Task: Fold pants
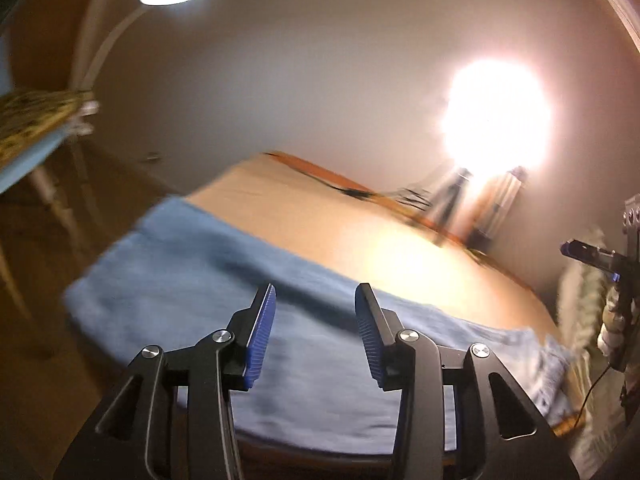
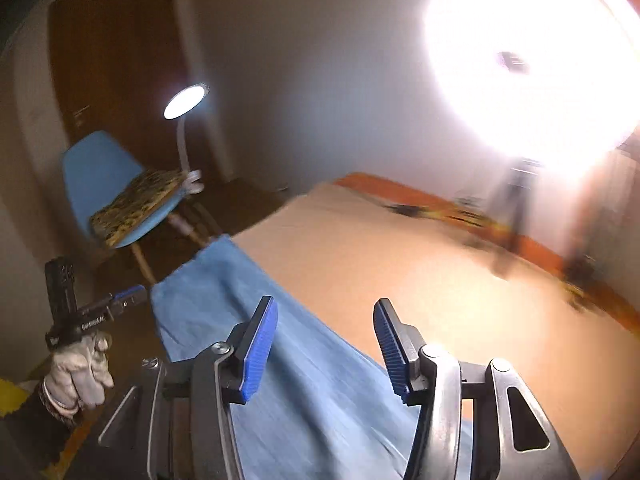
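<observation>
Blue denim pants lie flat along the tan table, both left gripper and right gripper hovering wide open, empty, at six o'clock.

Tan tabletop carries blue pants laid flat along its near edge; blurred dark items sit at the far edge.
</observation>
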Available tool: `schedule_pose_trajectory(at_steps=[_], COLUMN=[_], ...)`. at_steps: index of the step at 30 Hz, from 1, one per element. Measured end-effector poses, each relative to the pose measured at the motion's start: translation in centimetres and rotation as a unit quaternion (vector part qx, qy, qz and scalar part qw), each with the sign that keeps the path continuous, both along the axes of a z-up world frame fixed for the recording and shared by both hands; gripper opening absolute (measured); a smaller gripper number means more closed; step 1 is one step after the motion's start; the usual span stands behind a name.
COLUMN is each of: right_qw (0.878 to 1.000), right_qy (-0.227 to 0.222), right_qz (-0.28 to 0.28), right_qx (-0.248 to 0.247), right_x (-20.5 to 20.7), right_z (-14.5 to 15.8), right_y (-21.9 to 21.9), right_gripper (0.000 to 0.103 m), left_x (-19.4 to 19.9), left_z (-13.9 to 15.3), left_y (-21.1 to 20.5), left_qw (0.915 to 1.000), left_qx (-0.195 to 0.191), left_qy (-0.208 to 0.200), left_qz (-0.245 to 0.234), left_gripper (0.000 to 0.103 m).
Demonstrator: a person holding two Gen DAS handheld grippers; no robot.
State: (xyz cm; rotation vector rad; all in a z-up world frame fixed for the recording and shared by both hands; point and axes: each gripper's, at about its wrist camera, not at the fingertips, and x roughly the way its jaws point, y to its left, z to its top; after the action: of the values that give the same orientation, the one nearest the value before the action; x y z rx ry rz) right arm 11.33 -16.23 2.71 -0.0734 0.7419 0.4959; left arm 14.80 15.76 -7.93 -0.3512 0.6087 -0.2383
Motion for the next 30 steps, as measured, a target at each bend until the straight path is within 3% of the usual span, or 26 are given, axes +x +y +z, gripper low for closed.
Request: schedule_pose_trajectory(at_steps=[4, 8, 11, 15, 21, 25, 30], right_qw=[0.996, 0.984, 0.972, 0.958, 0.941, 0.928, 0.905], right_qy=[-0.009, -0.006, 0.000, 0.011, 0.039, 0.064, 0.100], right_qz=[-0.086, -0.177, -0.235, -0.286, -0.331, -0.354, -0.378], right_qx=[-0.010, -0.009, 0.002, 0.021, 0.053, 0.098, 0.169], right_x=[-5.8, -10.9, -14.2, -17.3, -19.9, -20.2, -19.0], right_z=[1.4, 1.9, 1.6, 0.4, -2.7, -5.4, -8.2], right_y=[-8.2, -16.1, -21.2, -26.4, -32.9, -36.4, -40.8], right_gripper=[0.056, 0.057, 0.057, 0.057, 0.057, 0.060, 0.062], left_x=[0.9, 1.4, 1.4, 1.3, 1.4, 0.9, 0.4], left_z=[0.3, 0.3, 0.4, 0.4, -0.6, -1.7, -3.8], left_y=[-5.7, -11.4, -15.8, -21.7, -30.1, -36.6, -42.5], left_qw=[0.9975, 0.9916, 0.9843, 0.9716, 0.9430, 0.9196, 0.8999], left_qx=[-0.011, -0.010, -0.017, -0.015, -0.032, -0.015, 0.018], left_qy=[0.004, 0.011, 0.021, 0.039, 0.094, 0.128, 0.165], left_qz=[-0.070, -0.128, -0.174, -0.233, -0.317, -0.371, -0.403], left_gripper=[0.040, 0.041, 0.050, 0.051, 0.053, 0.053, 0.054])
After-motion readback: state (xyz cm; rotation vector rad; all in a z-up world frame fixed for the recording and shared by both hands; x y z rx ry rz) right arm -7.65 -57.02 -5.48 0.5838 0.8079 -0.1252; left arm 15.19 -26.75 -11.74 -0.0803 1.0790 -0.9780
